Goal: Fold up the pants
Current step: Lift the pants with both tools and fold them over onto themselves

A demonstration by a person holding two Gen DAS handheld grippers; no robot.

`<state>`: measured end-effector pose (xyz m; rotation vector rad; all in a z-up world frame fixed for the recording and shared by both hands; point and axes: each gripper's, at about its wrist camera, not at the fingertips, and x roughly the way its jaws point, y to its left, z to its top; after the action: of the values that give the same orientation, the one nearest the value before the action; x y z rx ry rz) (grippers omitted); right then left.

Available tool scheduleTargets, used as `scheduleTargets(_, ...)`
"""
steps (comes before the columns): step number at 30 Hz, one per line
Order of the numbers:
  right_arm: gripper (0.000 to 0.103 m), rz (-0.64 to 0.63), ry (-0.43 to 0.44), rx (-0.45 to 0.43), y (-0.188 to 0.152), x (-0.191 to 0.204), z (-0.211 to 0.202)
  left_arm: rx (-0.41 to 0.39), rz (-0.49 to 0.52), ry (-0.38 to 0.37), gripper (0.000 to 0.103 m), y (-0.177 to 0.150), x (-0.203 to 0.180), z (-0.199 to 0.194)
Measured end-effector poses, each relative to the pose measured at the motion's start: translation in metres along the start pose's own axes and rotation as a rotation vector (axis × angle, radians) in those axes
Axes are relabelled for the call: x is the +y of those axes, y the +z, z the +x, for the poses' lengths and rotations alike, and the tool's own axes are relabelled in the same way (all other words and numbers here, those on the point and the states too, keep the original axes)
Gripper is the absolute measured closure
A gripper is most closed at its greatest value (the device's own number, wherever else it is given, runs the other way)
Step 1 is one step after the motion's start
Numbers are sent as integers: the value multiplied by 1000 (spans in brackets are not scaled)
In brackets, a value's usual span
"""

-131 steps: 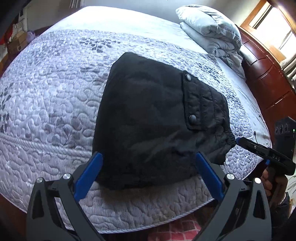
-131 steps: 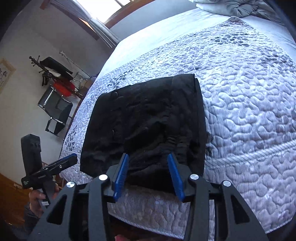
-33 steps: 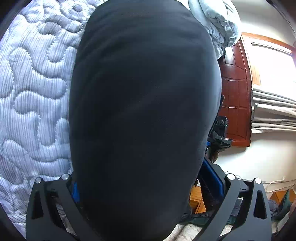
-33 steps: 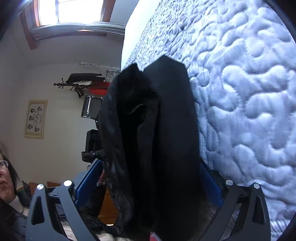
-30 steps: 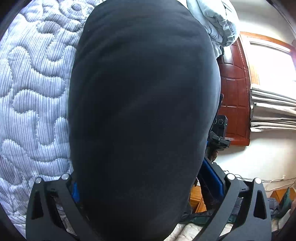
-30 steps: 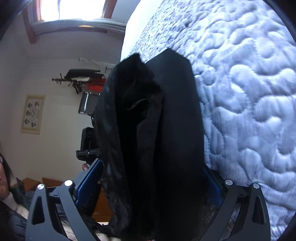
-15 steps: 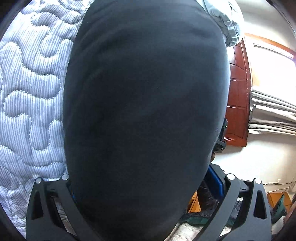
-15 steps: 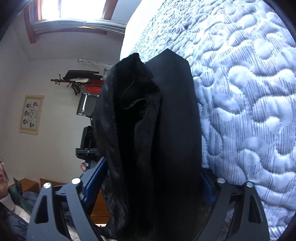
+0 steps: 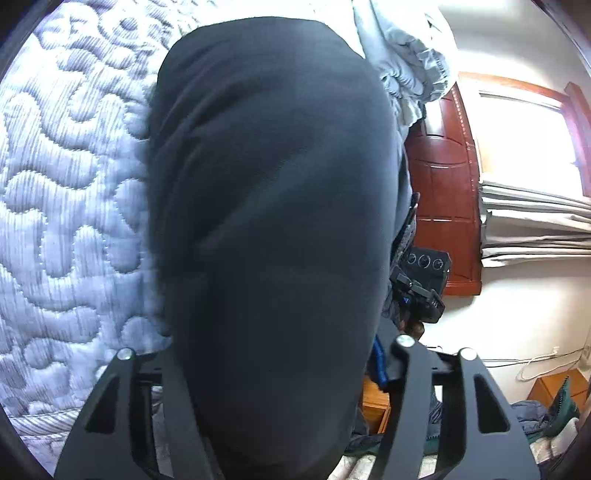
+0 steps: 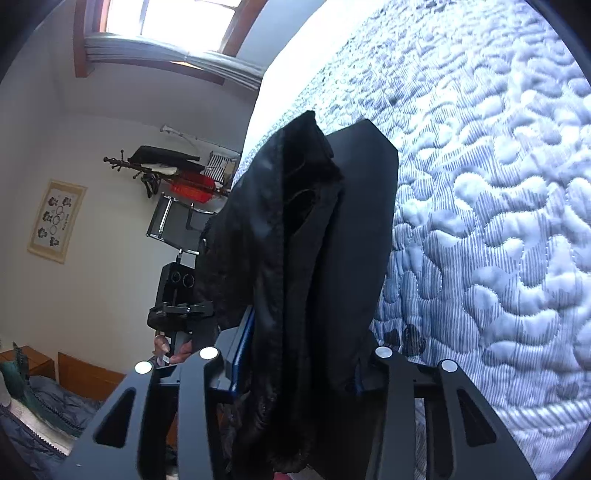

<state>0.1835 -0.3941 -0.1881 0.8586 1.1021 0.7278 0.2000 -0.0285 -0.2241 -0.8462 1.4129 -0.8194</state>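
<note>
Closing on the folded pants (image 9: 273, 221), both hand-held grippers, left (image 9: 273, 373) & right (image 10: 295, 354), have cloth betw. jaws over the bed (image 10: 498, 221); folding looks nearly done, final placement left.

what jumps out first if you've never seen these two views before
The black pants fill the middle of both views, bunched between the fingers of the left gripper and of the right gripper, whose jaws are closing on the cloth. Behind the pants lies the quilted bedspread, pale blue-grey with a pebble stitch: at the left in the left wrist view, at the right in the right wrist view. A bright window glows at the top left of the right wrist view.
</note>
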Motion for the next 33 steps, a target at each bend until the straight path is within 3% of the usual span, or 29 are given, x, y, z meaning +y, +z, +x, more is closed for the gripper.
scheduleTargets(8, 63, -45, -6, -75, 11, 22, -26, -81, 61, -77, 57, 5, -41, 10)
scheduleTargets(19, 63, -142, -2, -97, 106, 56, -16, -169, 135, -77, 55, 69, -79, -18)
scheduleTargets(27, 63, -92, -21, -41, 161, 30, 32, -183, 78, -26, 50, 127, -62, -17)
scheduleTargets(33, 63, -33, -34, -14, 176, 4, 56, -183, 0, -14, 49, 139, -35, -6)
